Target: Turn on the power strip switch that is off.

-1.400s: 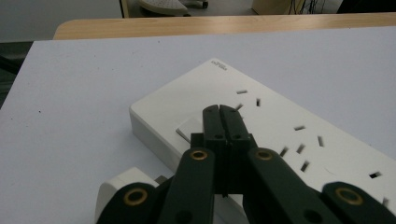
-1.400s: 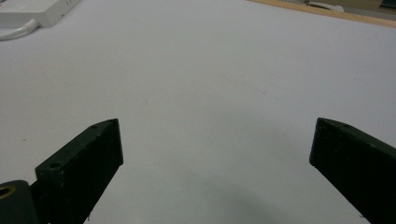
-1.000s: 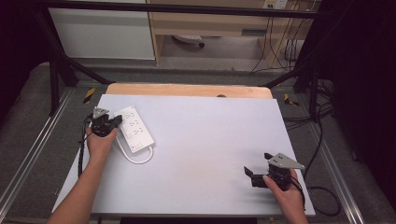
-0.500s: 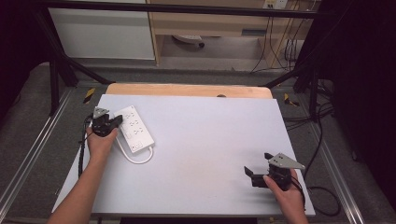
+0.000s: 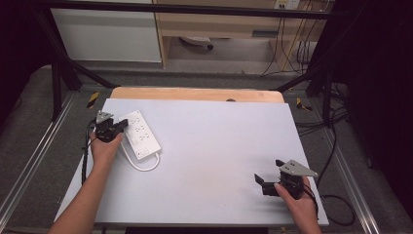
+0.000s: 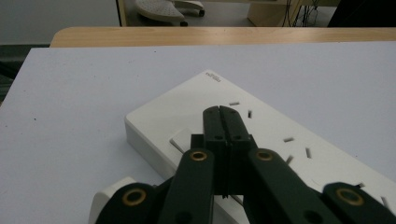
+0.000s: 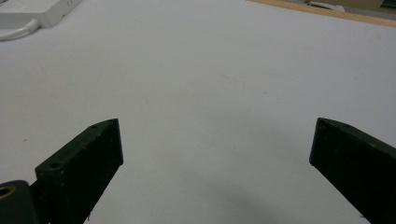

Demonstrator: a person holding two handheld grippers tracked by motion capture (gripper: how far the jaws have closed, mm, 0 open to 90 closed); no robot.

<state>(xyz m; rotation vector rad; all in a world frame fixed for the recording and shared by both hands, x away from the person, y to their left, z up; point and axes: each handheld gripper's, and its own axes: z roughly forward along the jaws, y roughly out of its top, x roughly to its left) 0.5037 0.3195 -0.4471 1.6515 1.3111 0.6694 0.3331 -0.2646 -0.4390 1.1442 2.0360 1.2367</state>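
white power strip [image 5: 140, 135] lying at left edge of table [image 5: 219, 146]. left gripper [image 5: 121, 127] clenched on nothing, tips over strip's near end. right gripper [image 5: 258, 181] released wide, low over bare surface, well apart.

The left gripper [image 5: 118, 126] sits at the far left, jaws pressed together with no gap between them — its forearm runs in from the bottom-left corner, hand [image 5: 104, 148] wrapped behind it. The right gripper [image 5: 260, 183] rests low at the near right, its 2 jaws spread wide apart — the right hand [image 5: 294, 195] grips its body from behind.
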